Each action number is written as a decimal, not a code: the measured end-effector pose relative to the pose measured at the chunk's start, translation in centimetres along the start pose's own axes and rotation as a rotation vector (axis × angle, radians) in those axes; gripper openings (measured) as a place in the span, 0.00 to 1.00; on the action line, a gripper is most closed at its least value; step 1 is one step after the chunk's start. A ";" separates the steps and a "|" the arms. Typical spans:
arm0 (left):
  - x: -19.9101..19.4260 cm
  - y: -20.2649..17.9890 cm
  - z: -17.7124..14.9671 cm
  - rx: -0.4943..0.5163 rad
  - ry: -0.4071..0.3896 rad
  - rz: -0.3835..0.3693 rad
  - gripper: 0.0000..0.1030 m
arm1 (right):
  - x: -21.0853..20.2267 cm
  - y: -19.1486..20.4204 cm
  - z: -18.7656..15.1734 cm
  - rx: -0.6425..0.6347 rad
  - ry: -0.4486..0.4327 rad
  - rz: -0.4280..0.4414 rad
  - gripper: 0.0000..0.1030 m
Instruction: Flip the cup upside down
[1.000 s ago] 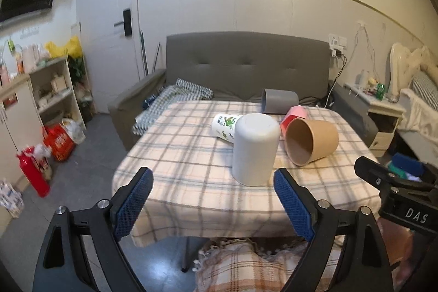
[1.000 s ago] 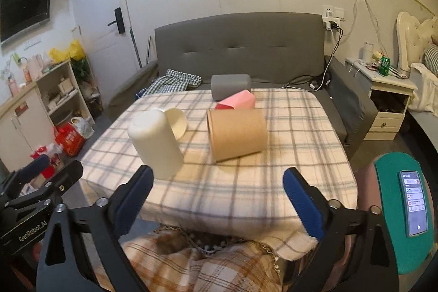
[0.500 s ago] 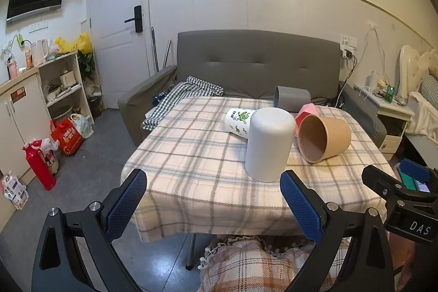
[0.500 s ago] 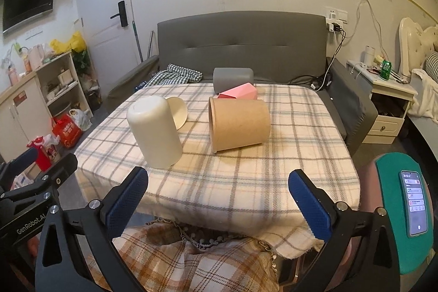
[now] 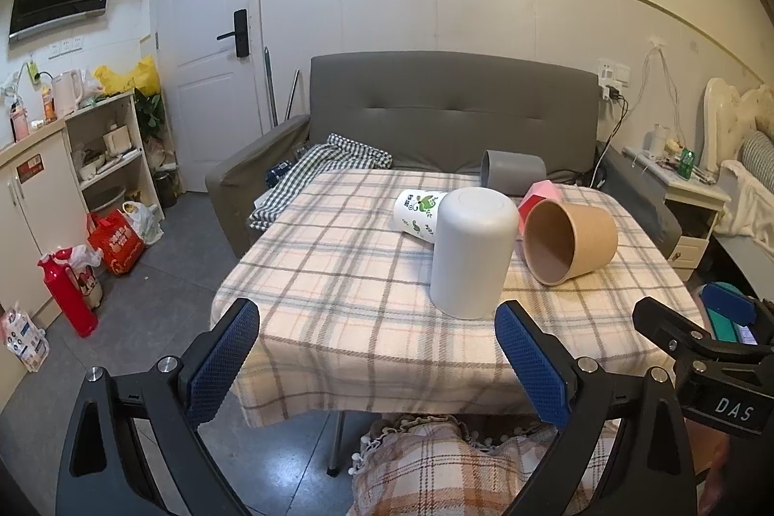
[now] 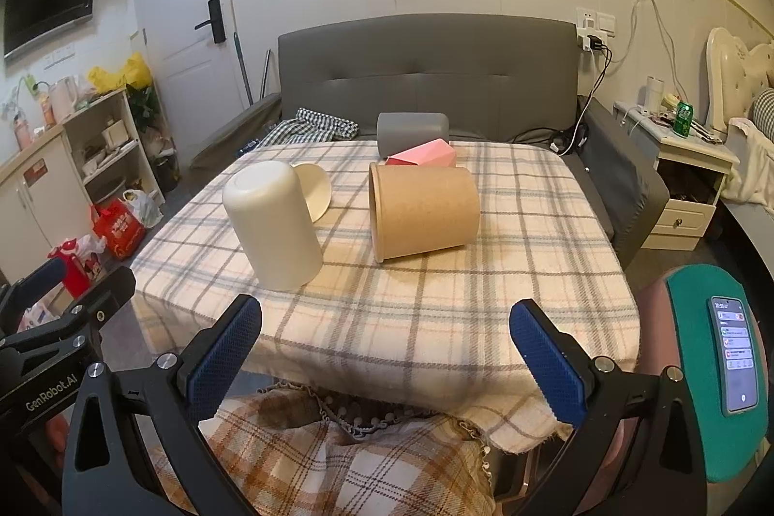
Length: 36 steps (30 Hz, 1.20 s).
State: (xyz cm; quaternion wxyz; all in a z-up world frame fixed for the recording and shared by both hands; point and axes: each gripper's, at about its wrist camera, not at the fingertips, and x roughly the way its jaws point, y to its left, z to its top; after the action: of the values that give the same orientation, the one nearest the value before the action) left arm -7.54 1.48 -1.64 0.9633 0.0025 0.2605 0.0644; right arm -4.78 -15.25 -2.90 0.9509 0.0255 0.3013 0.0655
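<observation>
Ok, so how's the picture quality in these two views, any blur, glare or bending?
Left wrist view: sharp at the white cup, strong fisheye bending of the wall trim, dark corners. Right wrist view: equally bent, soft even light, faint shadow under the brown cup, phone screen text too small to read.

The upturned cup (image 5: pixel 471 252) is stood on the desk (image 5: pixel 338 274), mouth down. Relative to it, a printed cup (image 5: pixel 416 211) is laid touching behind-left, a paper tub (image 5: pixel 571 240) right, two more containers behind, a sofa (image 5: pixel 450 110) beyond.
</observation>
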 end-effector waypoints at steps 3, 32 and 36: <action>0.0 0.0 -0.1 0.005 -0.002 0.002 0.98 | 0.0 0.1 -0.1 -0.009 0.000 -0.006 1.00; 0.0 -0.1 -0.1 0.001 0.007 -0.003 0.98 | 0.1 0.1 -0.1 0.000 0.004 -0.004 1.00; 0.1 -0.2 -0.4 0.003 0.010 -0.007 0.98 | 0.1 0.1 -0.1 0.000 0.006 -0.004 1.00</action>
State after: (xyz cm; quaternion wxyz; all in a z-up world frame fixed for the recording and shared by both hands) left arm -7.62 1.29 -2.11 0.9623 0.0026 0.2653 0.0605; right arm -4.80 -15.17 -3.02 0.9502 0.0247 0.3040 0.0638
